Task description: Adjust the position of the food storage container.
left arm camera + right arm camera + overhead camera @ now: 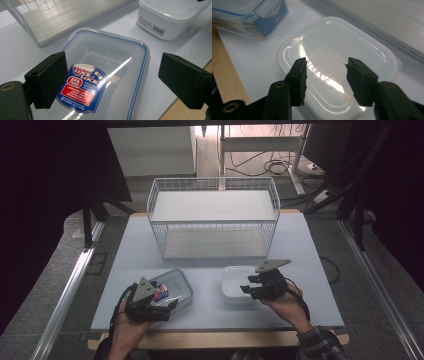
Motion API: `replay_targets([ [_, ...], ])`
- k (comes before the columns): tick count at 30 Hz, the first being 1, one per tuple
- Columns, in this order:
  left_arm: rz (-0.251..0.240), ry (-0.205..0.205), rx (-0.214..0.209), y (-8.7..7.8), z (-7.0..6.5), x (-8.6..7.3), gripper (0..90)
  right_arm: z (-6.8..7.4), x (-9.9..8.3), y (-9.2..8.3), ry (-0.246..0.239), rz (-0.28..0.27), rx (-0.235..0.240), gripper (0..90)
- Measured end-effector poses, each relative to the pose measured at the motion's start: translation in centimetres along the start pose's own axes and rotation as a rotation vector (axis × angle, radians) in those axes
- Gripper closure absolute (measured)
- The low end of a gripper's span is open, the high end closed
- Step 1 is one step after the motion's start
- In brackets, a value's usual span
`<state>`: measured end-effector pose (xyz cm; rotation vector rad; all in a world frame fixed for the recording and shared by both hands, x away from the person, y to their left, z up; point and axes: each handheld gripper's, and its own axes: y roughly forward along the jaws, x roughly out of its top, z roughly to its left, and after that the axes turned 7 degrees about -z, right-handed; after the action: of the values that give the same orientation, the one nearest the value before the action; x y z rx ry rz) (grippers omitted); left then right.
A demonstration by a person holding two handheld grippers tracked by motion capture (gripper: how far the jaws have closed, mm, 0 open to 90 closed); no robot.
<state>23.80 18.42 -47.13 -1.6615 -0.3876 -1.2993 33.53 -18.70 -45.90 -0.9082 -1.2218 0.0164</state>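
Note:
A clear food box with a blue-rimmed lid and a red and blue label (172, 287) (110, 50) lies at the front left of the table. My left gripper (170, 305) (112, 75) hovers over its near end with the jaws wide apart on either side of the lid, not pressing it. A white lidded box (234, 282) (337, 45) sits at the front right. My right gripper (248, 285) (326, 66) hangs just above its lid, jaws partly apart with nothing between them. The clear box (249, 15) lies beyond it.
A white wire basket rack (215, 215) with two shelves stands at the back middle of the pale table (300, 250). The table's wooden front edge (227, 75) runs close by both boxes. Cables lie on the floor behind.

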Motion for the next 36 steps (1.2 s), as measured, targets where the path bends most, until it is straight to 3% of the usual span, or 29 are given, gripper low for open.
replay_targets([
  [5,0.002,-0.001,0.005,-0.1,0.1,0.0,9.0,0.2,1.0,1.3,-0.033,0.029,0.036,66.2],
  [13,-0.009,-0.017,0.008,-0.4,0.4,-0.1,9.1,0.6,2.5,3.2,-0.054,0.029,0.072,87.4],
  [19,-0.008,-0.017,0.012,-0.5,0.5,-0.1,9.1,1.3,3.5,4.7,-0.081,0.033,0.097,89.5],
  [23,-0.001,-0.012,0.012,-0.4,0.5,-0.2,9.1,2.2,4.6,6.7,-0.113,0.049,0.122,89.6],
  [28,0.0,-0.009,0.012,-0.4,0.6,-0.2,9.2,2.7,5.1,8.3,-0.129,0.094,0.13,89.6],
  [36,-0.001,-0.013,0.012,-0.5,0.6,-0.2,9.3,2.3,4.4,8.3,-0.131,0.12,0.115,89.8],
])
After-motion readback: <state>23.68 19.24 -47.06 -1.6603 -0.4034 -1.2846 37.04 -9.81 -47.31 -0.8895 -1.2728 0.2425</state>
